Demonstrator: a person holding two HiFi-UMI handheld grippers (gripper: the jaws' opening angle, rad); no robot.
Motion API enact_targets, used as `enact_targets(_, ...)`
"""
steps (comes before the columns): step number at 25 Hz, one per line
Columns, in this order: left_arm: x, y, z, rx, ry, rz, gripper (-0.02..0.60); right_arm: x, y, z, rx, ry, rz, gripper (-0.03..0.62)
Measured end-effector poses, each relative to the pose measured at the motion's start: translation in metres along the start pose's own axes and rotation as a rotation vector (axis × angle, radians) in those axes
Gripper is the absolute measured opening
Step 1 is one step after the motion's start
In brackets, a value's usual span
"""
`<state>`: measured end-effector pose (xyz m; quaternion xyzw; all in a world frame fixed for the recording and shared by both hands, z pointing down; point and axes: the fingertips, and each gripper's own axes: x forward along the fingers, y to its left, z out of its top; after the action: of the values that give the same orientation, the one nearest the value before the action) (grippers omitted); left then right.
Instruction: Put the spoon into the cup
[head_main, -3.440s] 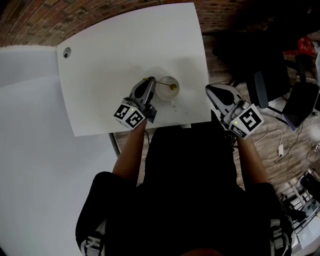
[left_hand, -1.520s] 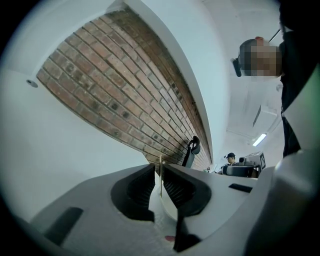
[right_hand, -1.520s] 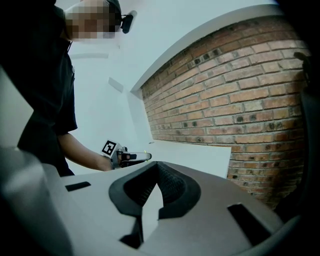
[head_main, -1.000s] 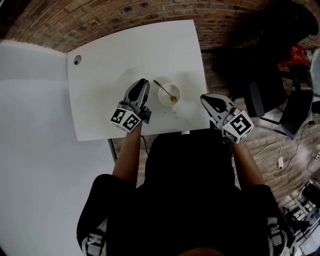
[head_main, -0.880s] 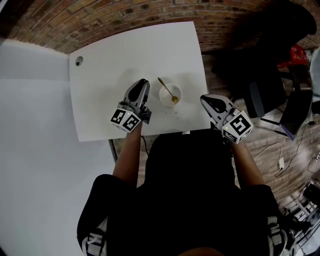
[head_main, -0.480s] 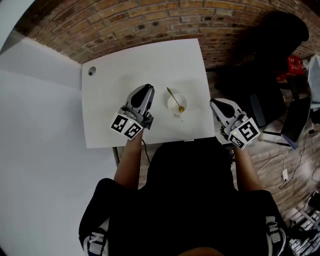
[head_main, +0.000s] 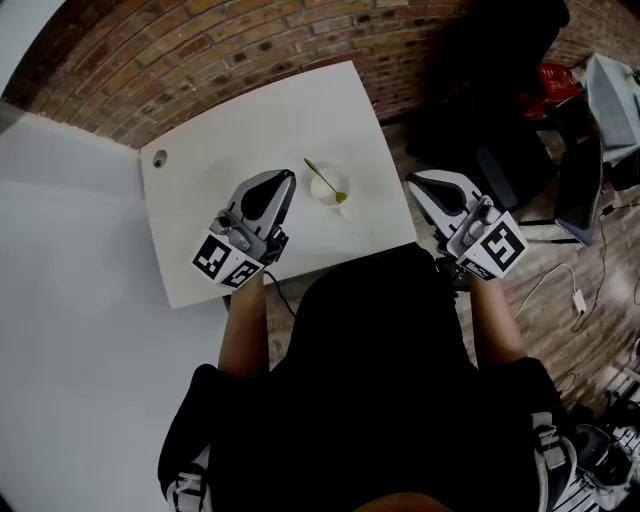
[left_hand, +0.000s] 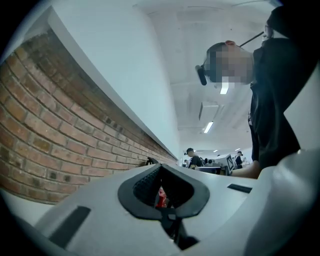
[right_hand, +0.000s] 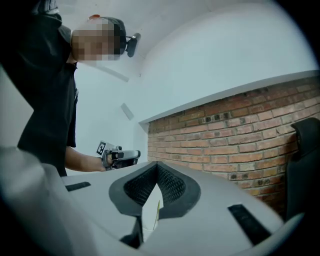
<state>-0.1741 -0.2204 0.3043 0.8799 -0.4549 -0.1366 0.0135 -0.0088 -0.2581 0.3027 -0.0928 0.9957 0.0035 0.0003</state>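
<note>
Leaning in 1 cup (head_main: 319, 196) on white table (head_main: 240, 130), 1 spoon (head_main: 325, 180); task apparently done, so left gripper (head_main: 284, 179) and right gripper (head_main: 416, 183) hover aside, jaws closed, empty.

Gold spoon (head_main: 322, 178) — bowl down, leaning in white cup (head_main: 319, 197), upright

left gripper (head_main: 284, 179) has backed off: 3.4 s ago its tips were at the spoon handle by the cup rim. now it sits left of the cup (head_main: 328, 192), apart from it, jaws together on nothing. spoon (head_main: 324, 180) is free, leaning in the cup, handle up-left. head camera swung too, so the table (head_main: 230, 140) now reads tilted.
</note>
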Motion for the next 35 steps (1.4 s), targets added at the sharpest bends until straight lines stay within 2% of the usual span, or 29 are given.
enact_targets(4,0.003,-0.032,-0.003,-0.007,0.026,-0.078,0.017,-0.021,0.011,-0.001,0.016,0.035,0.035,0.006)
enact_targets(11,0.002,-0.095,-0.025,-0.062,0.115,-0.086,0.015,-0.070,0.024,0.012,0.053,0.003,0.050,0.006)
enact_targets(14,-0.004,-0.125,-0.051,-0.112,0.167,-0.103,0.017,-0.100,0.042,0.001,0.088,0.007,0.071,0.006)
enact_targets(19,-0.011,-0.183,-0.076,-0.171,0.167,-0.082,0.015,-0.149,0.086,-0.028,0.116,0.077,0.143,0.006)
enact_targets(24,-0.026,-0.245,-0.101,-0.170,0.228,-0.110,0.015,-0.188,0.124,-0.052,0.154,0.114,0.181,0.006)
enact_targets(31,-0.041,-0.282,-0.108,-0.149,0.242,-0.072,0.015,-0.200,0.180,-0.054,0.159,0.122,0.333,0.006)
enact_targets(35,-0.034,-0.304,-0.099,-0.091,0.235,-0.108,0.017,-0.203,0.187,-0.050,0.121,0.105,0.340,0.006)
